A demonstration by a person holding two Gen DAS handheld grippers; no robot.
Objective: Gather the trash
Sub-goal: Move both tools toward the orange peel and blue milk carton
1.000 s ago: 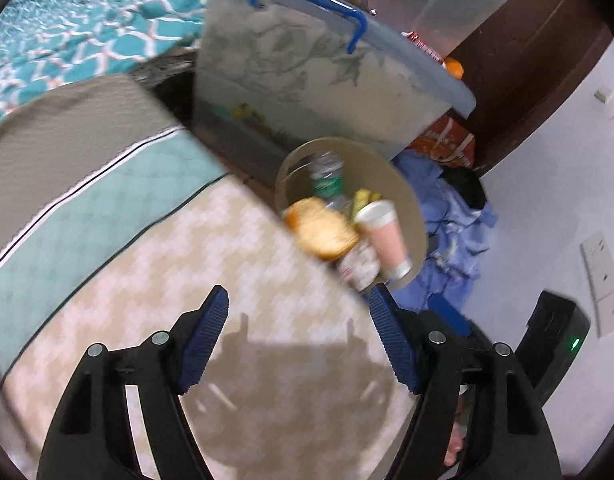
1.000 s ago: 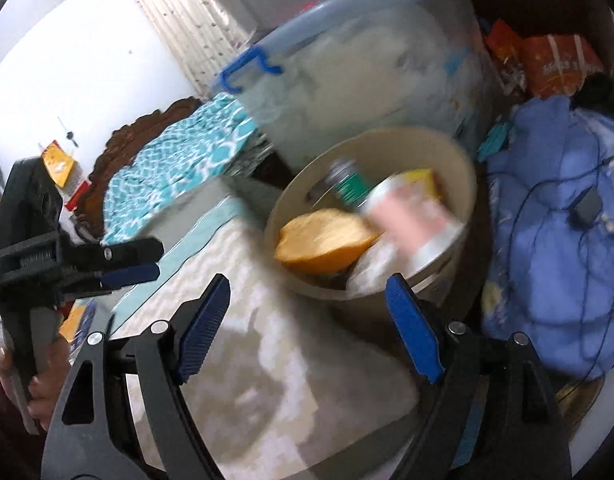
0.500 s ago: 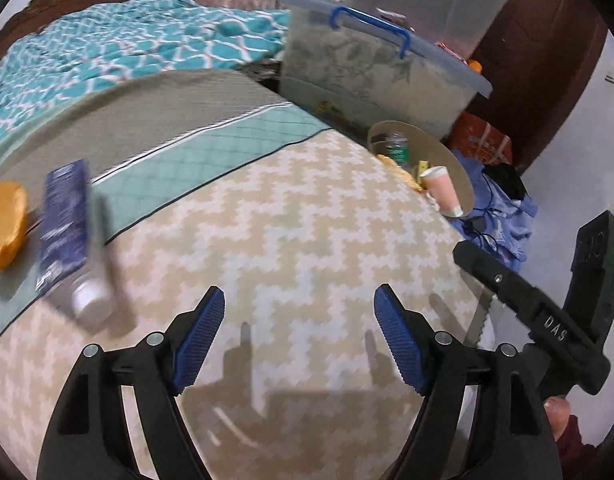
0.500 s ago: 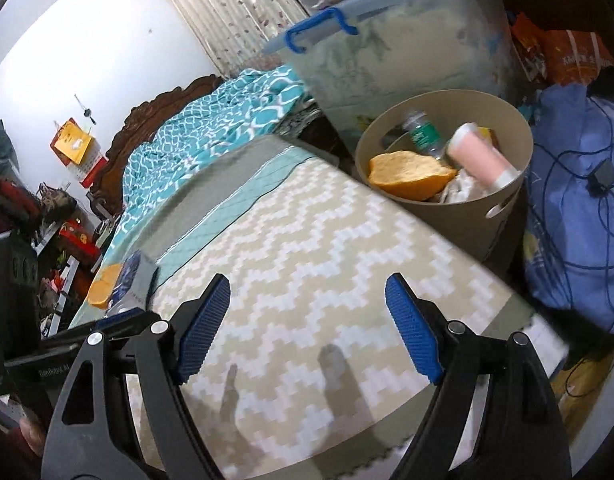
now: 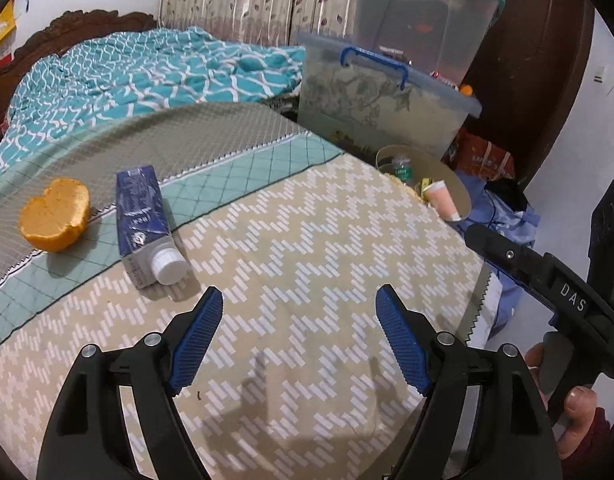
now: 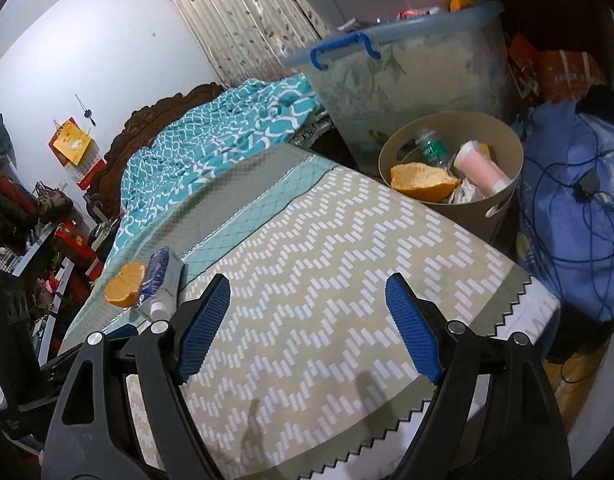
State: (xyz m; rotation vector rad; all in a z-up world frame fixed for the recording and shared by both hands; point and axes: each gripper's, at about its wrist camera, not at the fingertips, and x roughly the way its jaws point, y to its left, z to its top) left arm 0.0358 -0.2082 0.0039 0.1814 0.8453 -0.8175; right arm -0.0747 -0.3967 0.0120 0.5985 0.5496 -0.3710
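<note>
From the left wrist view, the left gripper (image 5: 297,336) hangs with its jaws spread wide and nothing between them, over the zigzag-patterned bed cover (image 5: 307,248). The blue tube (image 5: 145,216) lies on the cover up and to the left of the gripper, near it but apart. Its long axis runs from far to near, white cap toward the gripper and tilted a little to the right. The orange peel (image 5: 55,214) sits just left of the tube, farther from the gripper. The trash bin (image 5: 461,196) stands off the far right edge of the bed, already holding a bottle and a pink cup. The right gripper (image 5: 527,268) shows at the right edge, on the bin's side.

From the right wrist view, the right gripper (image 6: 307,324) is also wide open and empty. Here the tube (image 6: 161,280) and peel (image 6: 125,284) lie well off to its left, beyond the left finger, while the bin (image 6: 503,200) is far right.

My judgement: the left gripper is the nearer one, and should close across the tube's width.
</note>
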